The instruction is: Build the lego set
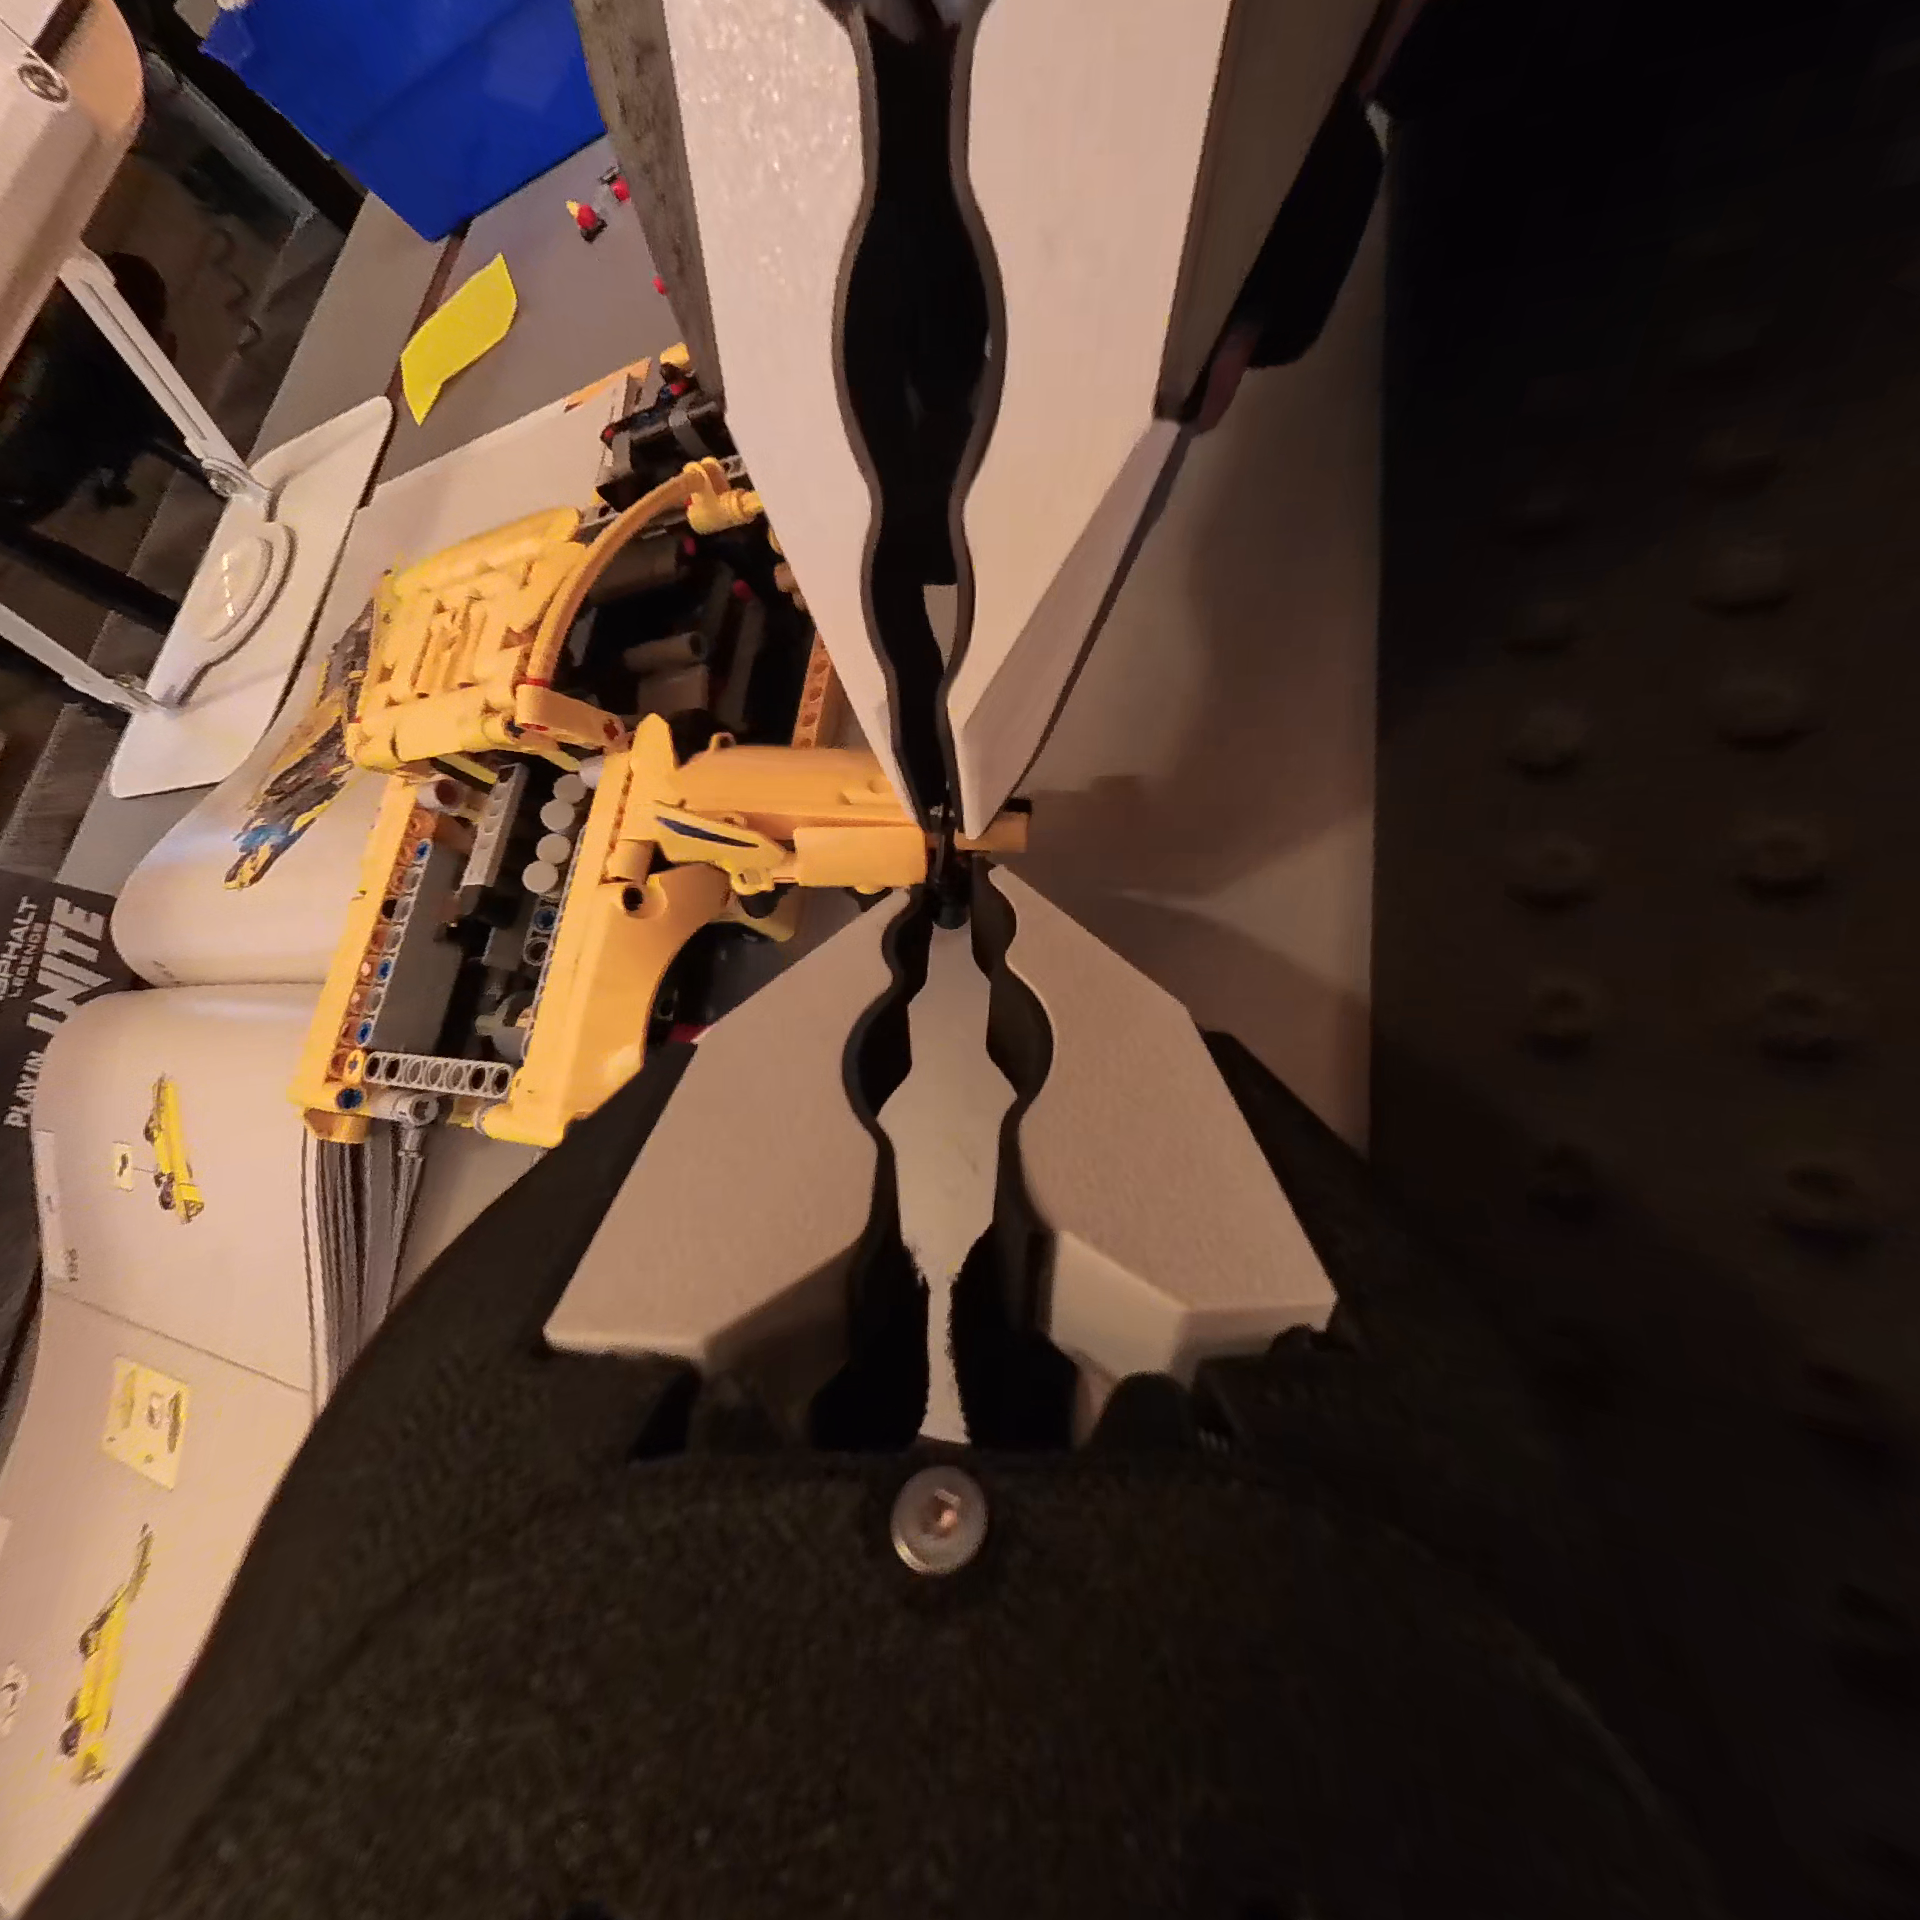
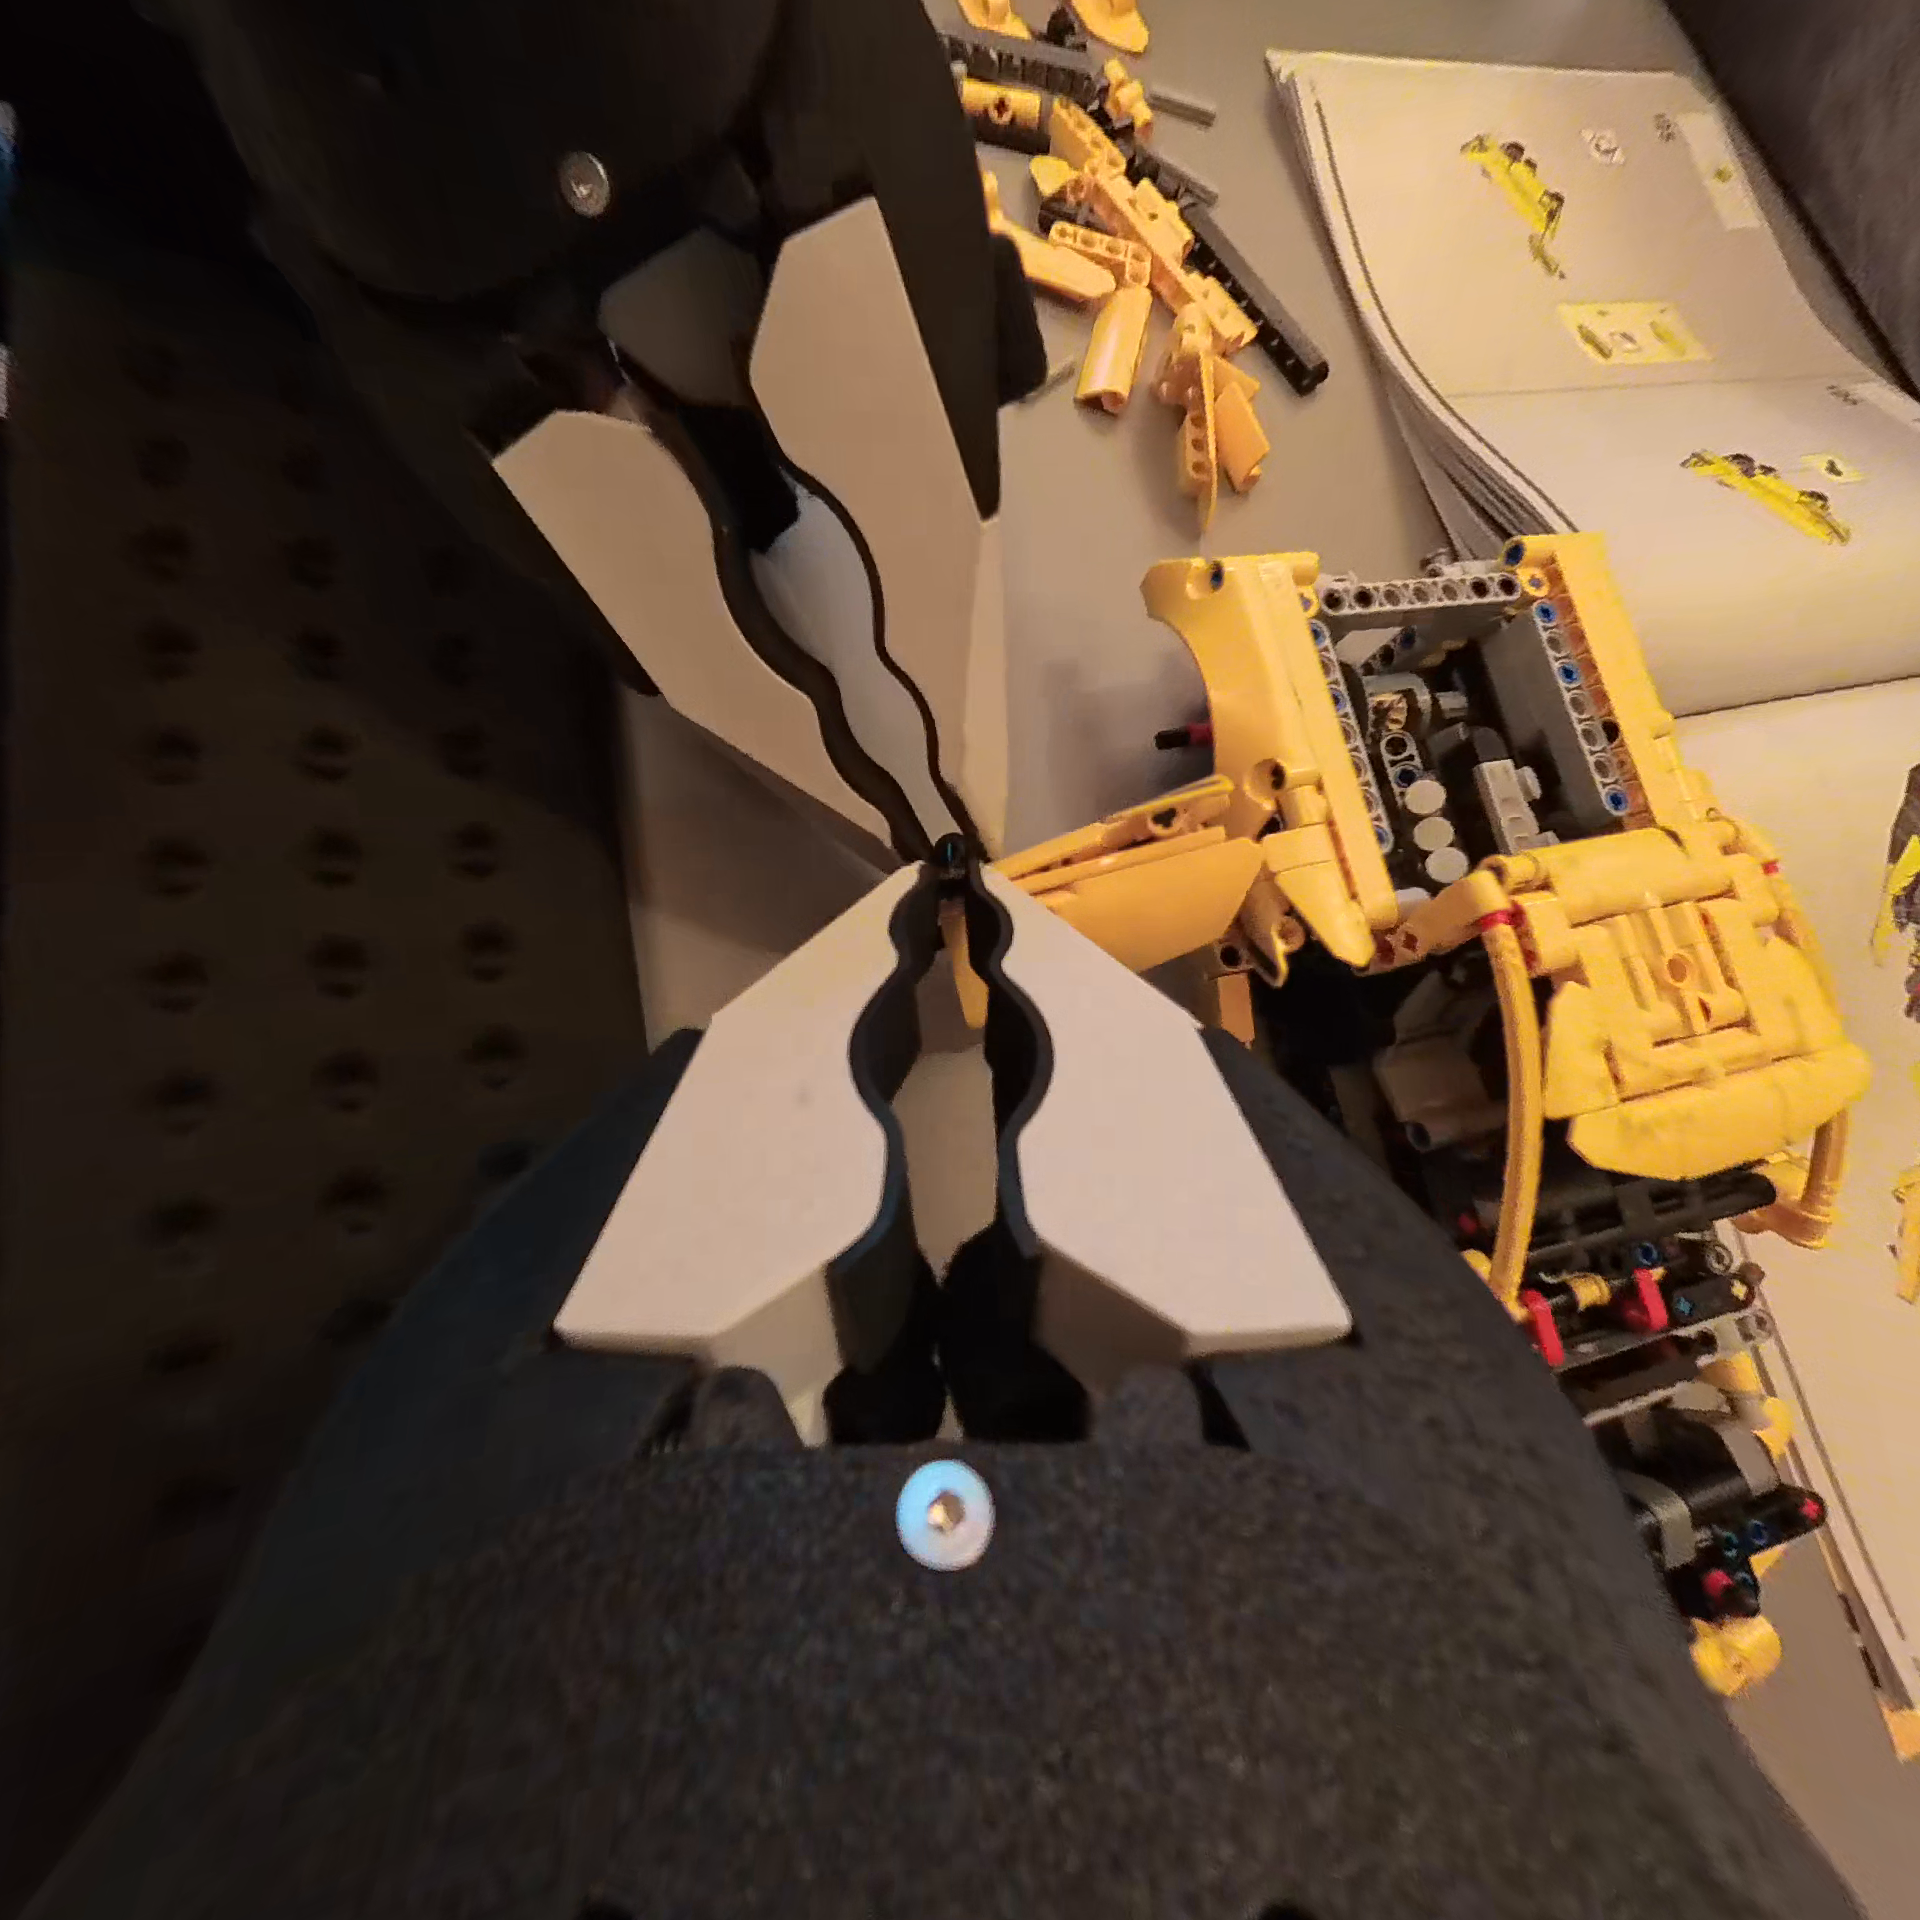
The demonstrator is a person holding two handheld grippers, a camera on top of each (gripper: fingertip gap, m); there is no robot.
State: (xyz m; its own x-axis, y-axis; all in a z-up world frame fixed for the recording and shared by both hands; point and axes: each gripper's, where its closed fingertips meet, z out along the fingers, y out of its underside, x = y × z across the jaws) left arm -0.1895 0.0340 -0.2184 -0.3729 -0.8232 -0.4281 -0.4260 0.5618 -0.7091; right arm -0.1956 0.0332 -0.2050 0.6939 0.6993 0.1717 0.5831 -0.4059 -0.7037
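The left gripper (image 1: 948, 906) has its tips pinched together on a small black pin (image 1: 943, 831) at the end of a yellow panel piece (image 1: 821, 821). The right gripper (image 2: 951, 883) meets it tip to tip, closed on the same yellow piece (image 2: 961, 961), the pin (image 2: 951, 854) between both pairs of tips. Just beyond sits the half-built yellow lego car (image 2: 1558, 883), resting on the open instruction booklet (image 2: 1621, 343) on the grey table (image 2: 1101, 499). Farther off lies a pile of loose yellow and black parts (image 2: 1153, 270), and in the left view a blue bin (image 1: 416, 94)
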